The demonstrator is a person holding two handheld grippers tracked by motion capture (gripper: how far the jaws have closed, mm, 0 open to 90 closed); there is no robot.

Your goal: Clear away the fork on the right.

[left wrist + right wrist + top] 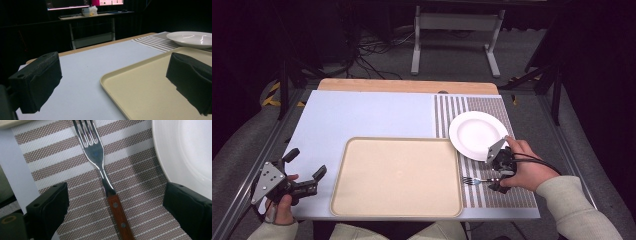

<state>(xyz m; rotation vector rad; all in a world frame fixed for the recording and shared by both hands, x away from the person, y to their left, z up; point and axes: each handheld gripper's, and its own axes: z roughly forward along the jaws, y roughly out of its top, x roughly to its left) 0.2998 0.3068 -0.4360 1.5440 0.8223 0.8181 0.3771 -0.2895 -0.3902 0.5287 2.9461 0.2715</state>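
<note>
A fork (pixel 96 152) with a wooden handle (pixel 118 215) lies on the brown-striped placemat (pixel 140 180), tines away from me. My right gripper (pixel 116 200) is open, one jaw on each side of the handle and neither touching it. In the high view the fork (pixel 473 181) lies just right of the tray, with the right gripper (pixel 492 176) over its handle end. A white plate (pixel 477 134) sits on the placemat (pixel 502 199) beyond it. My left gripper (pixel 306 164) is open and empty over the table's left front, beside the beige tray (pixel 397 175).
The tray (pixel 150 85) is empty and the plate (pixel 192 38) stands past its far corner. A pale blue mat (pixel 362 117) covers the table's left and middle. A wooden strip (pixel 407 86) runs along the far edge. Beyond are a desk frame (pixel 457 35) and floor cables.
</note>
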